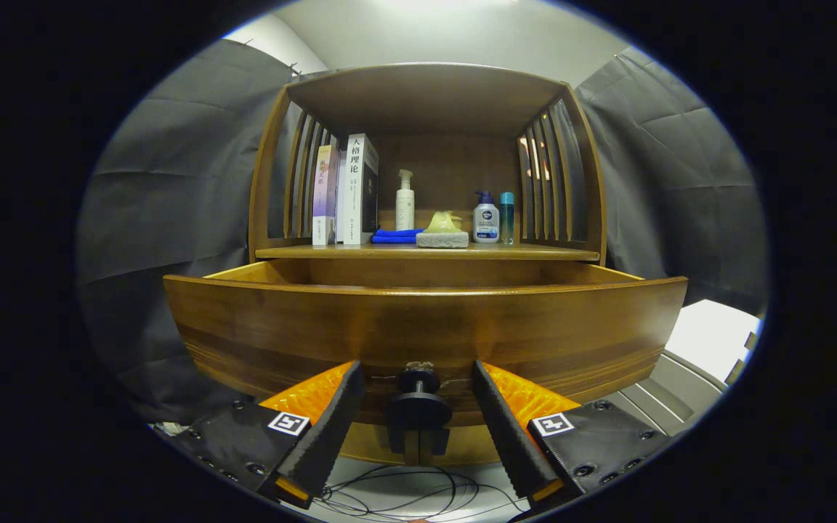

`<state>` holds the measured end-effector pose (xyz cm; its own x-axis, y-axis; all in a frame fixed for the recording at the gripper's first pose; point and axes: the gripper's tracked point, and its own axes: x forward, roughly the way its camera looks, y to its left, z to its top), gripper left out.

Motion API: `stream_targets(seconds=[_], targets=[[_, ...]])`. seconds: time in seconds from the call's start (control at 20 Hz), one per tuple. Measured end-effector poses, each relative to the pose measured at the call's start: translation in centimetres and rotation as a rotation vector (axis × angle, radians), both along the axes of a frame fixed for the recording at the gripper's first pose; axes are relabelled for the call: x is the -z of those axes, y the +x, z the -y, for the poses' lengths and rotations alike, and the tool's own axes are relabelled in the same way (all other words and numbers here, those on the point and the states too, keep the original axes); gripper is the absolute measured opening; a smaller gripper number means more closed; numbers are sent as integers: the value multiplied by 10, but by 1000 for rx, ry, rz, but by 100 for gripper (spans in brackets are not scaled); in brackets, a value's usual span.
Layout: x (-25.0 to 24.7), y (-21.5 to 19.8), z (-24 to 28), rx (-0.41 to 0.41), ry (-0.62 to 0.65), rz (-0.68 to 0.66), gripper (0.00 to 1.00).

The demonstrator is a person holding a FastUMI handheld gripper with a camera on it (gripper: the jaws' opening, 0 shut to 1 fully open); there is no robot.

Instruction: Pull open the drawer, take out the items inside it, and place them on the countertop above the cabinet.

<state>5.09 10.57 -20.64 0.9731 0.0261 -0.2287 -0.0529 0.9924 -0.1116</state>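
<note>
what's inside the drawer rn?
Drawer is pulled open; only its inner back wall shows. The front panel hides the floor and any contents. Gripper is open around the knob.

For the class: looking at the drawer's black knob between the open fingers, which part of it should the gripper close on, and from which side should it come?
Grip the knob on its narrow stem or just behind its round disc, coming straight at the drawer front from the front. The disc flares wider than the stem, so fingers closing from either side would catch behind it when pulling. The gripper is open, already straddling it. The drawer looks pulled out already.
</note>
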Motion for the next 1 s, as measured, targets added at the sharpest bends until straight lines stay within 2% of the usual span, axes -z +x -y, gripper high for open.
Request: stream_targets(seconds=[0.4,1.0], targets=[[-1,21,0,-4,-42,10,96],[2,68,-2,20,-20,-18,96]])
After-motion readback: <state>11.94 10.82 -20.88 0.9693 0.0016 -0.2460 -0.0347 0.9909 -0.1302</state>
